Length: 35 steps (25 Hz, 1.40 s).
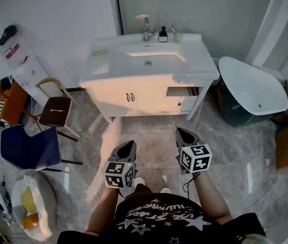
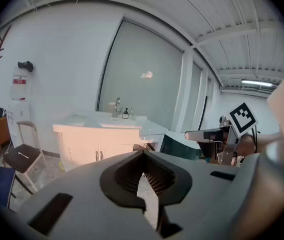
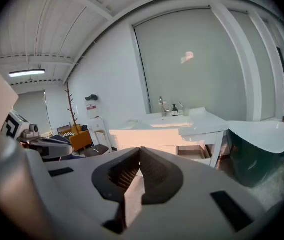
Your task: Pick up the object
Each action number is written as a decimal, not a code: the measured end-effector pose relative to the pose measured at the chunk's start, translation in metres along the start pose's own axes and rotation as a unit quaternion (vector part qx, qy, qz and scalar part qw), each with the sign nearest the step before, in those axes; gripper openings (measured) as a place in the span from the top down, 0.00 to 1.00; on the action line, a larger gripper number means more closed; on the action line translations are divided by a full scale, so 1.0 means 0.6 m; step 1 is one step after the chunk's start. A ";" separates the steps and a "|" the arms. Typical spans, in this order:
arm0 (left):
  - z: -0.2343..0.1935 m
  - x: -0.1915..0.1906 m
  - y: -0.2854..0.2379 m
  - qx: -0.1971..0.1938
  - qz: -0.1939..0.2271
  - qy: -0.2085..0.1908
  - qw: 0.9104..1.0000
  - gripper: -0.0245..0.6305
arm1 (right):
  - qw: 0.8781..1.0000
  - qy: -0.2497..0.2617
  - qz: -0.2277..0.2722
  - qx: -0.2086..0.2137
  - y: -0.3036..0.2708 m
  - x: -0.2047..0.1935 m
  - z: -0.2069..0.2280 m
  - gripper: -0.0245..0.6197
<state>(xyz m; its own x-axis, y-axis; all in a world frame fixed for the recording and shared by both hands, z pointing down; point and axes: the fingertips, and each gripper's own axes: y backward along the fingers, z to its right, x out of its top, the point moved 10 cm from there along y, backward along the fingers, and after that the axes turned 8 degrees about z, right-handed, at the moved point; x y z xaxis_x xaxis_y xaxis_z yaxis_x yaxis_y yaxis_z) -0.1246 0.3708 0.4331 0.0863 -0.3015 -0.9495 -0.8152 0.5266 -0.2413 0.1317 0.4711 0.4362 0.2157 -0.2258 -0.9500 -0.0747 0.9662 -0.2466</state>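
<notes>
Low over the marble floor (image 1: pixel 154 136), the left gripper (image 1: pixel 130 144) and right gripper (image 1: pixel 180 132) are both closed on nothing. Farther ahead, a small dark bottle (image 1: pixel 162 34) stands beside the faucet (image 1: pixel 146 29) on the white sink desk (image 1: pixel 197 67). I cannot tell which object the task means.
</notes>
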 end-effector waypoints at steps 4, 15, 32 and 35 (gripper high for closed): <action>-0.001 -0.003 -0.001 -0.003 -0.005 -0.004 1.000 0.94 | 1.000 -0.010 -0.004 -0.002 -0.005 -0.006 -0.002 0.94; -0.062 -0.008 -0.001 -0.025 0.009 0.004 1.000 0.94 | 1.000 -0.022 -0.006 -0.018 -0.058 -0.012 -0.034 0.94; -0.273 0.024 0.028 0.018 0.027 0.010 0.999 0.94 | 0.997 -0.048 -0.039 0.042 -0.228 -0.003 -0.165 0.59; -0.293 0.017 0.017 0.029 0.017 0.015 0.999 0.94 | 0.996 -0.053 -0.049 0.049 -0.266 -0.008 -0.162 0.58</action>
<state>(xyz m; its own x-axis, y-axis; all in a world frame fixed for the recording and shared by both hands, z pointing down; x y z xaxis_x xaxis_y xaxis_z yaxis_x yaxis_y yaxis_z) -0.2326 0.2333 0.4564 0.0412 -0.3069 -0.9509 -0.7823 0.5821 -0.2218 0.0478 0.3061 0.4615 0.3196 -0.3101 -0.8954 0.0460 0.9489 -0.3122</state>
